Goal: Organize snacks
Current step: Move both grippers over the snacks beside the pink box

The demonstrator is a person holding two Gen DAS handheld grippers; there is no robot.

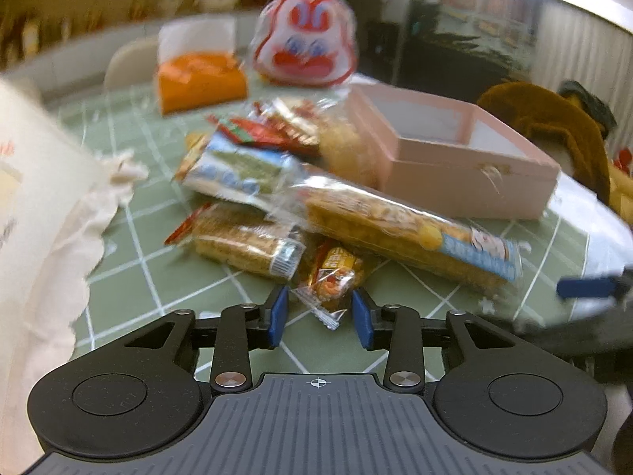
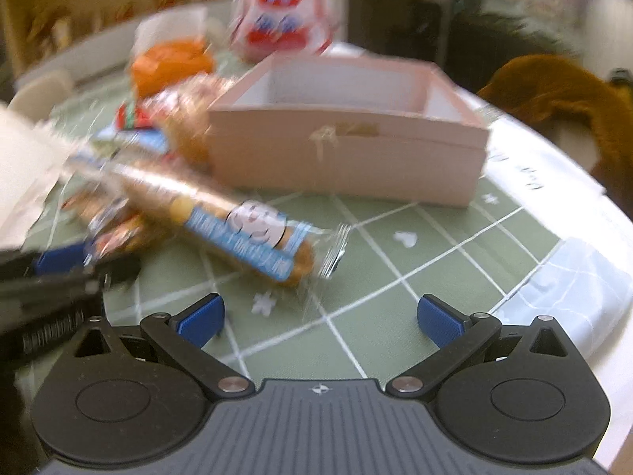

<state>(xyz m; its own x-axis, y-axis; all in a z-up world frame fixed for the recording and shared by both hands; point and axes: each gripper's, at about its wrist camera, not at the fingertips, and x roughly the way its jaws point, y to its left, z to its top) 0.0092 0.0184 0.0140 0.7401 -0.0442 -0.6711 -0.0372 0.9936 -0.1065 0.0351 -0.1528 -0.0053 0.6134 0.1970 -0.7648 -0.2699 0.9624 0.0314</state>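
A pile of wrapped snacks lies on the green checked tablecloth [image 1: 130, 237]. A long clear pack of crackers with a blue label [image 1: 411, 233] lies across it, also in the right wrist view [image 2: 237, 229]. A small orange candy packet [image 1: 330, 281] lies between the blue pads of my left gripper [image 1: 321, 316], which is partly closed around it; the pads stand just apart from the wrapper. An open pink box [image 1: 455, 158] stands behind the pile, also in the right wrist view [image 2: 348, 134]. My right gripper [image 2: 320, 316] is wide open and empty over the cloth.
A red and white face bag [image 1: 304, 39] and an orange pack [image 1: 201, 79] stand at the back. A cream cloth bag [image 1: 43, 213] is at the left. A brown plush [image 1: 554, 126] sits at the right. The left gripper shows in the right wrist view [image 2: 59, 261].
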